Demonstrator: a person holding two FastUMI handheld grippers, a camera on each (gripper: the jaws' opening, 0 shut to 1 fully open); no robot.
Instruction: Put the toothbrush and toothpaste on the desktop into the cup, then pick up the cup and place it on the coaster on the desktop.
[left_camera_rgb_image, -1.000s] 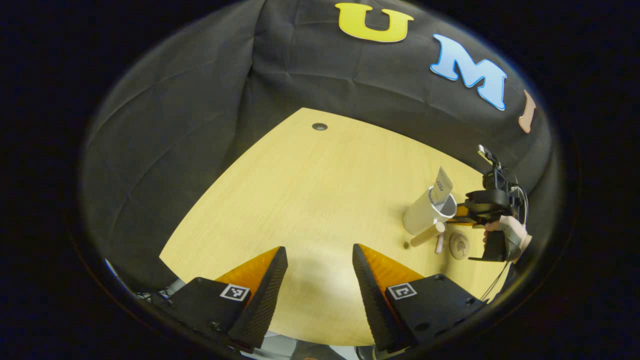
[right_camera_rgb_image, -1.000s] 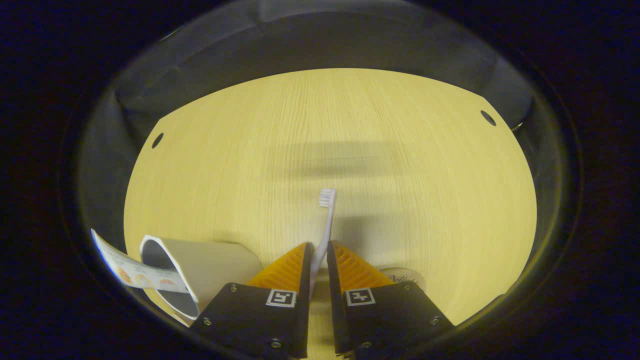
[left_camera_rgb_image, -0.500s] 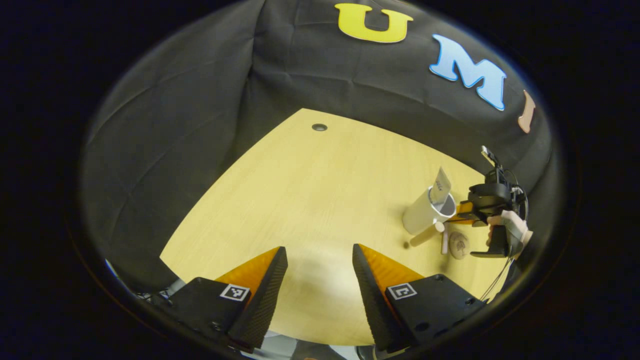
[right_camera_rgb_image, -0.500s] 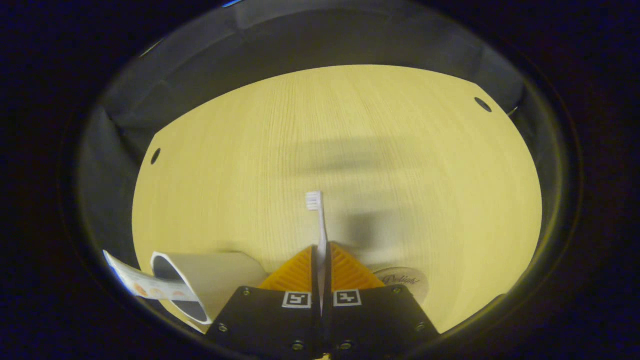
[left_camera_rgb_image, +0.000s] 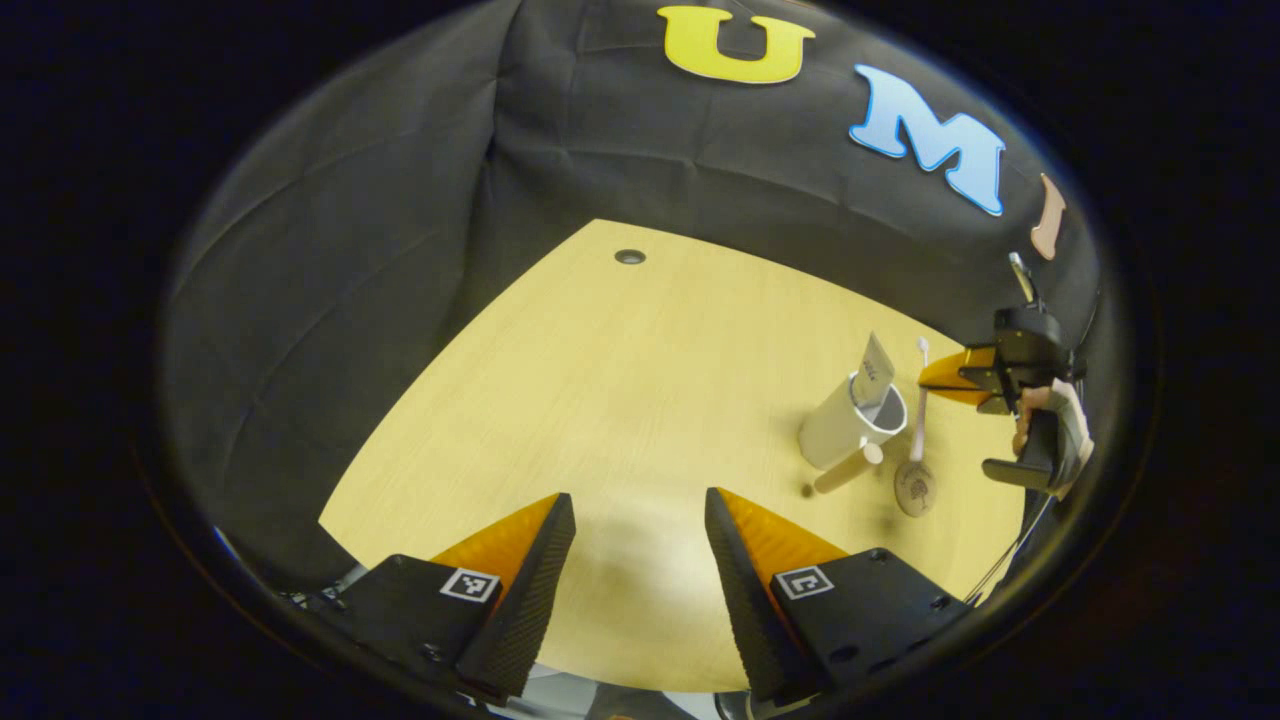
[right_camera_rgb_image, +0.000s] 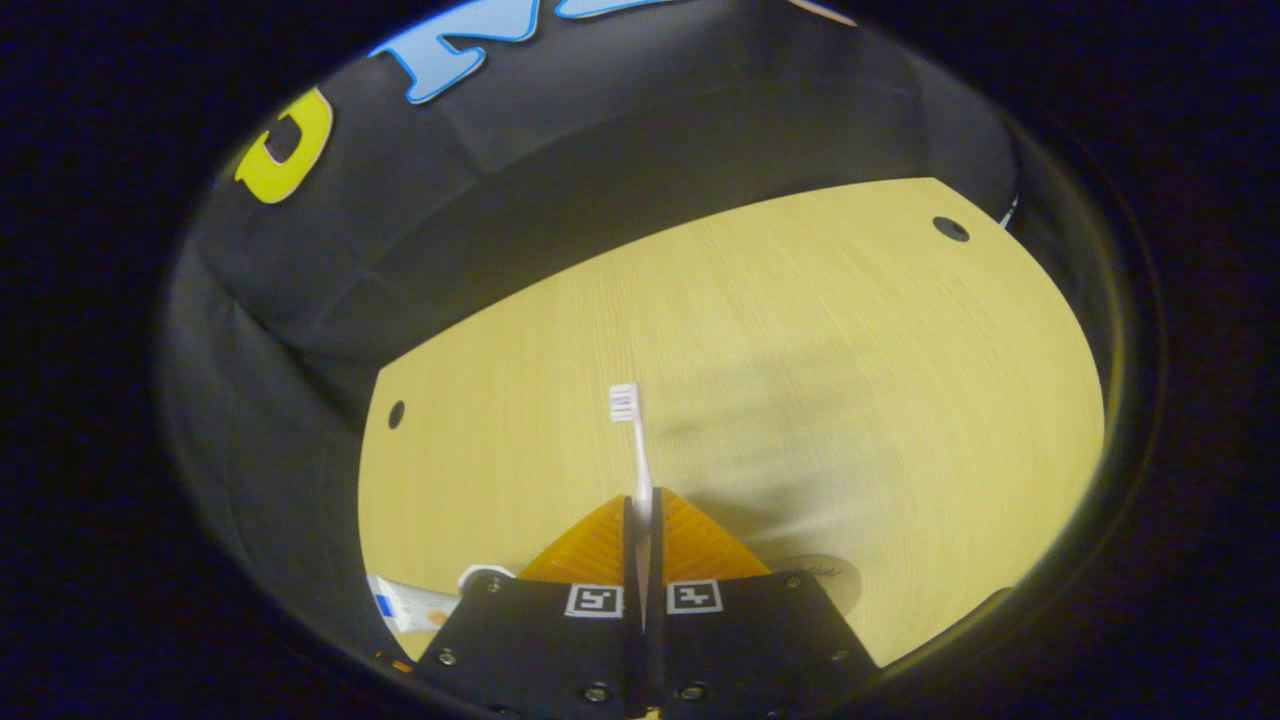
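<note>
In the left gripper view a white cup (left_camera_rgb_image: 838, 432) with a wooden handle stands on the desk at the right, and the toothpaste tube (left_camera_rgb_image: 875, 368) sticks out of it. Just right of the cup the white toothbrush (left_camera_rgb_image: 917, 405) hangs upright, head up, above the round coaster (left_camera_rgb_image: 915, 488). The right gripper (left_camera_rgb_image: 935, 377), held by a hand (left_camera_rgb_image: 1050, 425), is shut on the brush. In the right gripper view that gripper (right_camera_rgb_image: 640, 497) pinches the toothbrush (right_camera_rgb_image: 633, 430), with the toothpaste (right_camera_rgb_image: 405, 606) and coaster (right_camera_rgb_image: 818, 579) low in the picture. My left gripper (left_camera_rgb_image: 638, 497) is open over bare desk.
The light wooden desk (left_camera_rgb_image: 620, 380) has a cable hole (left_camera_rgb_image: 629, 257) near its far edge, and two more holes (right_camera_rgb_image: 950, 229) (right_camera_rgb_image: 396, 413) show in the right gripper view. Black cloth walls close in the desk at the back and sides.
The right gripper has closed fully on the toothbrush, lifted it off the desk and tilted it upright beside the cup. The left gripper has hardly moved.
</note>
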